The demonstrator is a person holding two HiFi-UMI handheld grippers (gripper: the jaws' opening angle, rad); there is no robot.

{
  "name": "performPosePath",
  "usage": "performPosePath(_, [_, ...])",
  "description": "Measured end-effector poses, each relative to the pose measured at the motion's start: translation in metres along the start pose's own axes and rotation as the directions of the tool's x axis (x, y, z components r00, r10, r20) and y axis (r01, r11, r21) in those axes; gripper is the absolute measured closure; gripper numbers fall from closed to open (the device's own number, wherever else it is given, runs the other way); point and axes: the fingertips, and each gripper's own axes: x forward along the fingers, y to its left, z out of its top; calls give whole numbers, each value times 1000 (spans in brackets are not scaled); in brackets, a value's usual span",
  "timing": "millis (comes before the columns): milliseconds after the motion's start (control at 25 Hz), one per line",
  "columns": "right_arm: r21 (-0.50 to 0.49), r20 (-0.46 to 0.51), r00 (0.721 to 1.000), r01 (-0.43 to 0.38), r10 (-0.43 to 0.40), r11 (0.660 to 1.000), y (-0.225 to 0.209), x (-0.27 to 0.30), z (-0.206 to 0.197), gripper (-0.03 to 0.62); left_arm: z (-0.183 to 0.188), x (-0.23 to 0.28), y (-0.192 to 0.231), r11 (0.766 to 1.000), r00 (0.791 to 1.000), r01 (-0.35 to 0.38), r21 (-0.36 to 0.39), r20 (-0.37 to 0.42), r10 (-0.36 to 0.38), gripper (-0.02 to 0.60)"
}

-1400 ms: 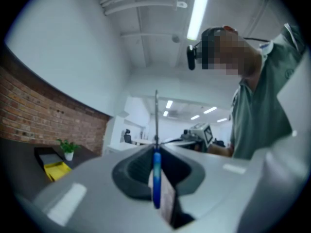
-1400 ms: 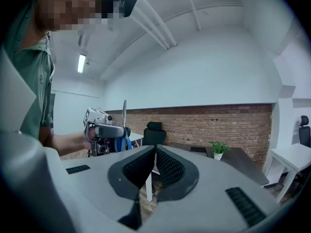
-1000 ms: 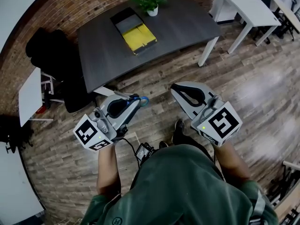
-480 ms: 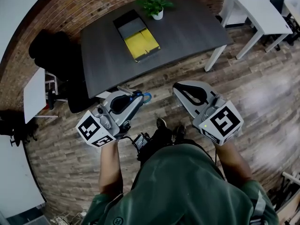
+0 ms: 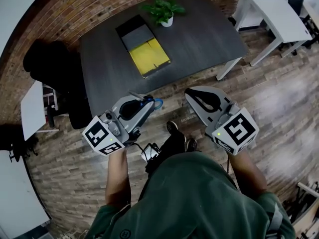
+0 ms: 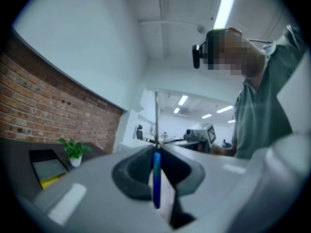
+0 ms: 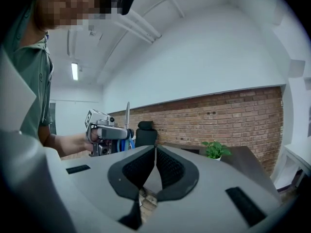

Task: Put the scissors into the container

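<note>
The scissors (image 5: 155,103) have blue handles and a thin metal blade. My left gripper (image 5: 146,102) is shut on them, held above the floor just short of the dark table's near edge. In the left gripper view the blue handle (image 6: 156,178) sits between the pads and the blade points up. The container (image 5: 143,45), a long tray with a grey part and a yellow part, lies on the dark table (image 5: 199,34) ahead. My right gripper (image 5: 192,94) is shut and empty; in the right gripper view its pads (image 7: 165,166) meet, and the left gripper (image 7: 108,132) shows with the scissors (image 7: 127,113).
A small potted plant (image 5: 163,10) stands on the table behind the container. A black chair (image 5: 50,63) is at the table's left end, with a white desk (image 5: 32,108) beside it. White tables (image 5: 276,9) stand at the back right. The floor is wood planks.
Both grippers have drifted slightly toward the table, the left one still carrying the scissors. The person's feet have stepped forward beneath them.
</note>
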Motion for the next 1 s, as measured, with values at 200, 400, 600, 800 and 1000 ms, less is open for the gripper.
performPosePath(200, [-6, -4, 1000, 16, -16, 1000, -26, 39, 9, 586, 4, 7, 47, 1000, 1000, 20, -5, -1, -20, 552])
performPosePath(400, [-13, -13, 999, 29, -29, 999, -45, 75, 15, 586, 13, 8, 84, 999, 999, 35, 0, 8, -35, 552])
performPosePath(600, [-14, -25, 999, 20, -20, 1000, -58, 97, 18, 586, 9, 9, 110, 999, 1000, 20, -29, 5, -19, 552])
performPosePath(800, [-2, -40, 999, -7, 7, 1000, -84, 117, 11, 586, -2, 22, 136, 999, 999, -22, -42, -27, 21, 552])
performPosePath(1000, [-1, -82, 995, -64, 64, 998, -104, 143, -6, 586, -17, 30, 173, 992, 995, -93, -87, -40, 90, 552])
